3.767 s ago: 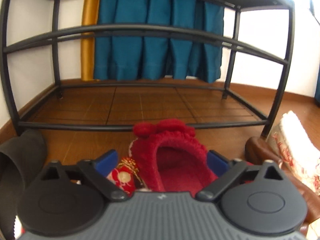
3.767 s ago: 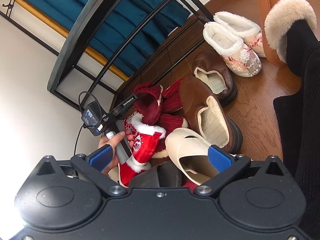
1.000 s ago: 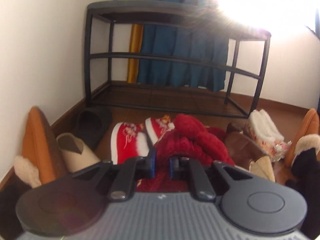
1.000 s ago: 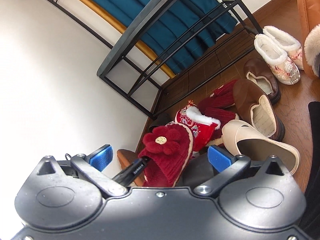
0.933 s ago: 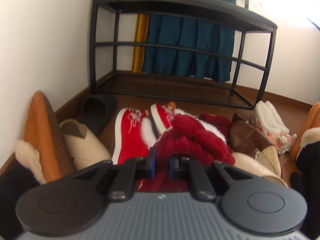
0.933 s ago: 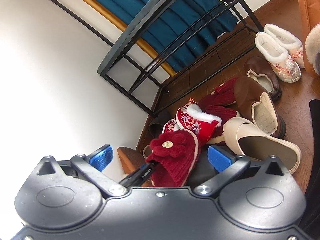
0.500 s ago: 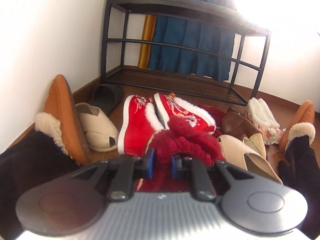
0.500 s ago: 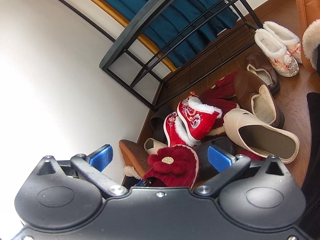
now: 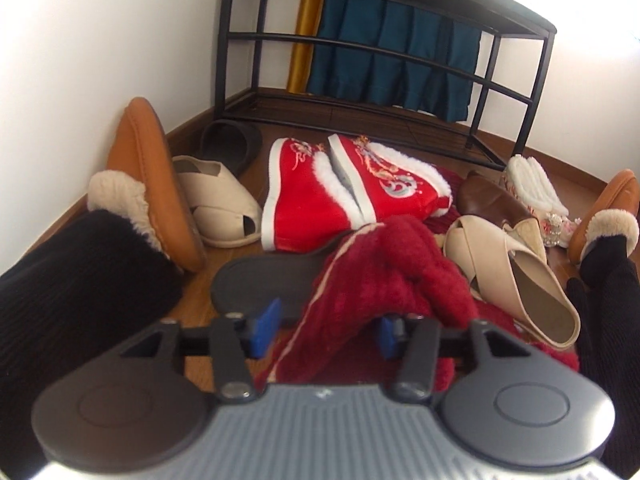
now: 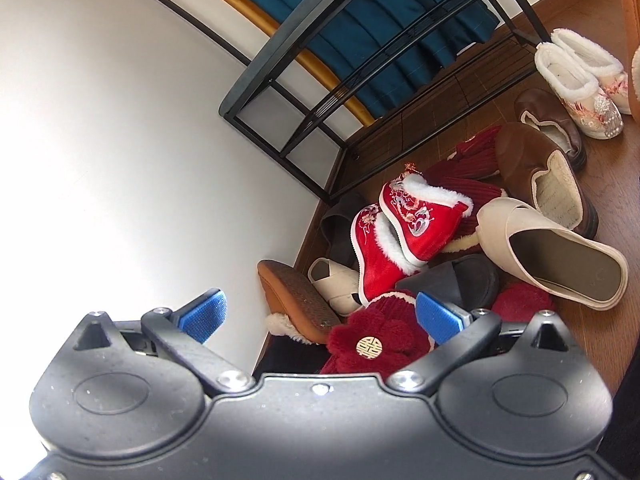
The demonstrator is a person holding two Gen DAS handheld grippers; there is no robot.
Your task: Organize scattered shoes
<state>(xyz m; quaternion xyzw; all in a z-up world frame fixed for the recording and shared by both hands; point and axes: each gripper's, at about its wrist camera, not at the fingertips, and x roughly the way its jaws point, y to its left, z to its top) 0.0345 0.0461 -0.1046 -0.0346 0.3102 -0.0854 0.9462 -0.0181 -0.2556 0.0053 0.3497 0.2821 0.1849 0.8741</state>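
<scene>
Left gripper (image 9: 324,330): jaws apart, red slipper (image 9: 376,280) between; contact hidden by fleece. Right gripper (image 10: 320,314): wide, empty. Slipper's gold emblem (image 10: 369,347) seen in right view only. Rack (image 9: 384,12) beyond.

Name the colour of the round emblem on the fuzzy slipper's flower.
Gold, on the dark red slipper; clearest in the right wrist view.
</scene>
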